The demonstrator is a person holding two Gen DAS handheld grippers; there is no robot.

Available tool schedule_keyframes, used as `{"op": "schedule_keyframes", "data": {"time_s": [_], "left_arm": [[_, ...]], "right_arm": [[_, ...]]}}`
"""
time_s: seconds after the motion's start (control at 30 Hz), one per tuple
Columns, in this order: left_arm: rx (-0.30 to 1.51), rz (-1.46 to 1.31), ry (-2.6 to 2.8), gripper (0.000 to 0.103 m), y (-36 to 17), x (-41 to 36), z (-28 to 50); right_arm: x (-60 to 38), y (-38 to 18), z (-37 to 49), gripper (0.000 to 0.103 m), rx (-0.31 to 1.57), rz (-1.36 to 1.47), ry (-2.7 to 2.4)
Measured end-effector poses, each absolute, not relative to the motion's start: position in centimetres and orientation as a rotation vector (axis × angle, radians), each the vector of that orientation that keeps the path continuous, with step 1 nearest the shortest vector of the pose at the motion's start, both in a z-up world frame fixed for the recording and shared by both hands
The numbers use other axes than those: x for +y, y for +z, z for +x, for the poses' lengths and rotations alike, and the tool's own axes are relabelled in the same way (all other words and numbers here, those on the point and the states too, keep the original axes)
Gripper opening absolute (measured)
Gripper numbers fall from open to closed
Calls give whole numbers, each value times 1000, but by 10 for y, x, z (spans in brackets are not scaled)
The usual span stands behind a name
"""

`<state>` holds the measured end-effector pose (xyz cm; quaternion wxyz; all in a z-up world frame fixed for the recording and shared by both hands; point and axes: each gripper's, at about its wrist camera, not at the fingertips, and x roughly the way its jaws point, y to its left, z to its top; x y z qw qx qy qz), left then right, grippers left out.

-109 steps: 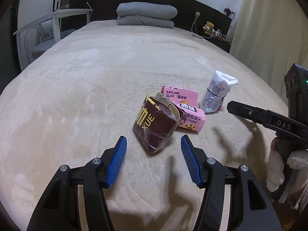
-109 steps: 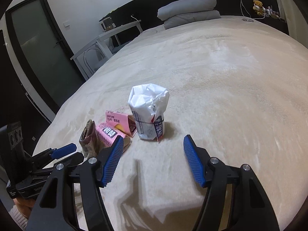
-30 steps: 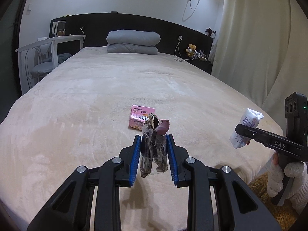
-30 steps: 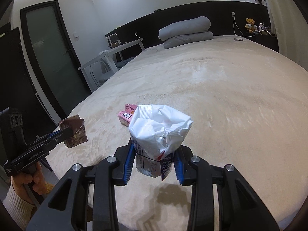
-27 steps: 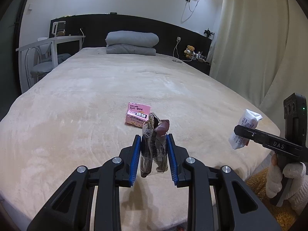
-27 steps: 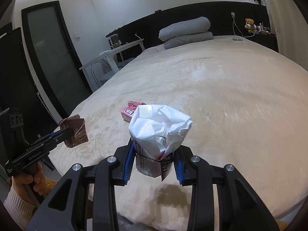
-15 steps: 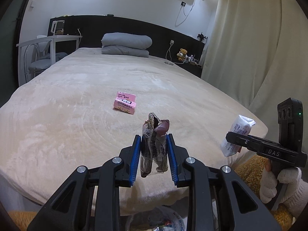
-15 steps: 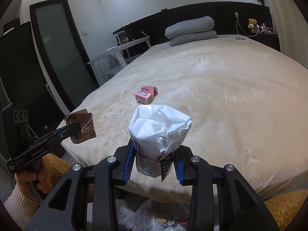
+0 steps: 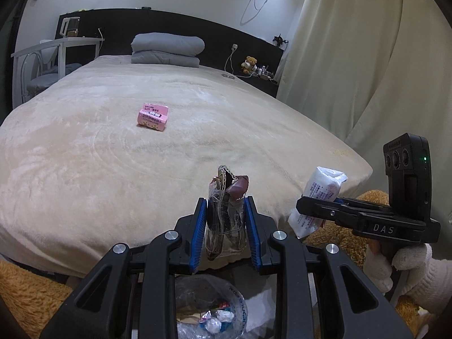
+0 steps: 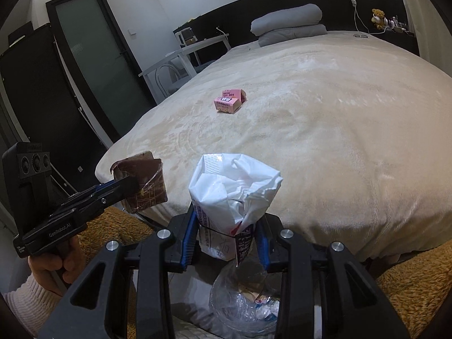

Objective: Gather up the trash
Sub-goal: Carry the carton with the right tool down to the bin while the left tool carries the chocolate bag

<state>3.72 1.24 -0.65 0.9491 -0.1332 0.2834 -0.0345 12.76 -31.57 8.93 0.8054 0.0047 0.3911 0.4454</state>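
My left gripper is shut on a crushed brown carton, held off the foot of the bed above a clear-lined trash bin. My right gripper is shut on a crumpled white packet, also above the bin. Each gripper shows in the other's view: the right one with the white packet, the left one with the brown carton. Two pink cartons lie together on the beige bed, also in the right wrist view.
Grey folded bedding lies at the dark headboard. A white desk and chair stand left of the bed, curtains on the right, a dark door beyond. A shaggy orange rug surrounds the bin.
Both grippers took hold of their items on the bed, then lifted them and drew back past the bed's foot edge. The trash bin has come into view beneath them.
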Motion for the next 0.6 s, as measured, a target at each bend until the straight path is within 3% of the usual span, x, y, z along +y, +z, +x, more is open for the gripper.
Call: {"op": "schedule_keyframes", "data": {"time_s": [0.6], "left_arm": [[845,-338,-114,26,-68,-3,53]], "right_arm": [[-297,30,131,36,1100,-57,966]]}}
